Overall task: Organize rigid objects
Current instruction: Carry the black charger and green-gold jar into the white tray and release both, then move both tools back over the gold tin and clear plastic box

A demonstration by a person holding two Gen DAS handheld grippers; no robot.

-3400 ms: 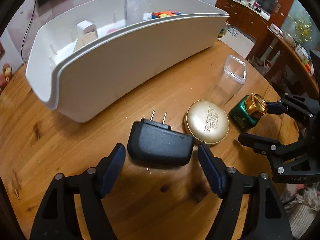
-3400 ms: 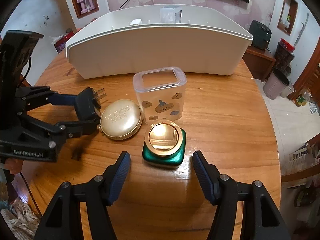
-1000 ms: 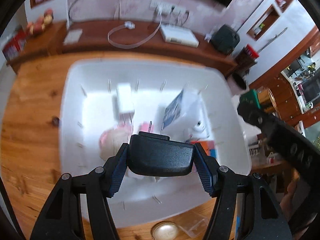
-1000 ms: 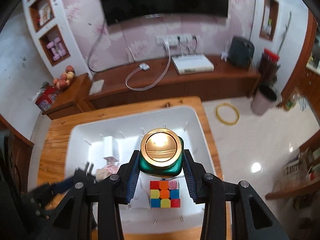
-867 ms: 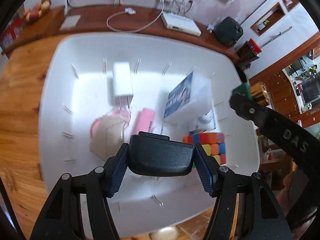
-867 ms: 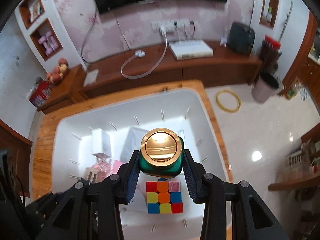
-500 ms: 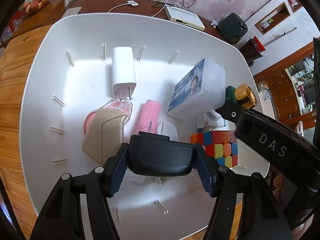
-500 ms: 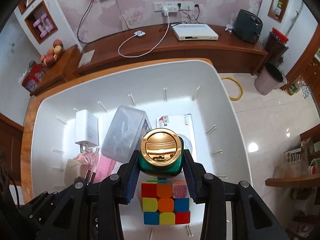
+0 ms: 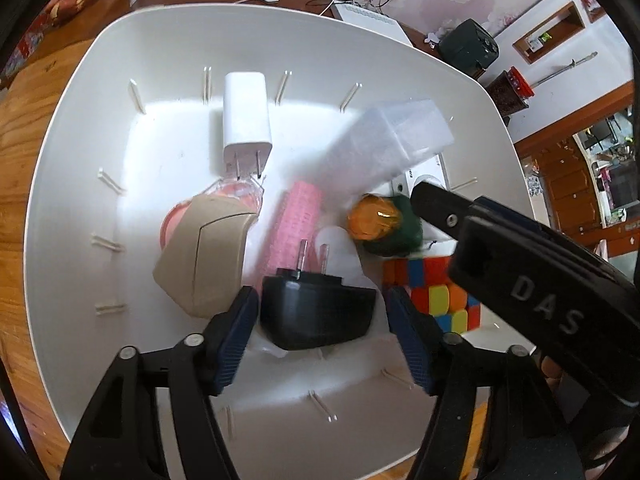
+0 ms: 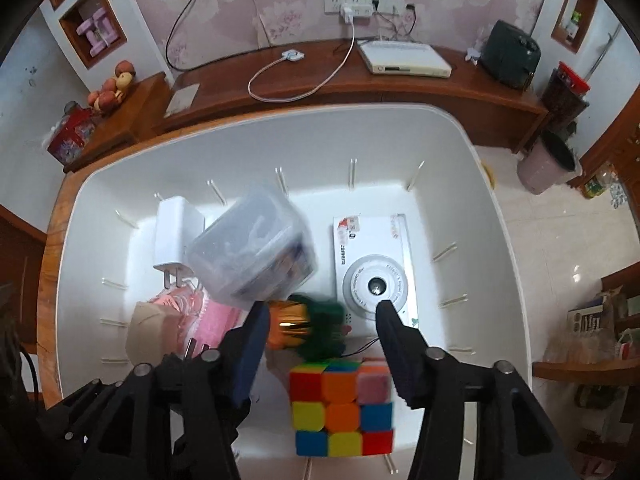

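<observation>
White bin (image 9: 72,128) crowded: cube (image 10: 340,408), camera (image 10: 374,256), seemingly tipped green bottle (image 10: 316,326).

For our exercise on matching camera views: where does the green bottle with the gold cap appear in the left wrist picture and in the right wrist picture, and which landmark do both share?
Left wrist view: the green bottle with the gold cap sits right of centre, blurred, above the colour cube.
Right wrist view: the bottle sits low at centre, blurred, lying over between the right gripper's spread fingers.
Shared landmark: the colour cube, just beside the bottle in both, inside the white bin.
</observation>
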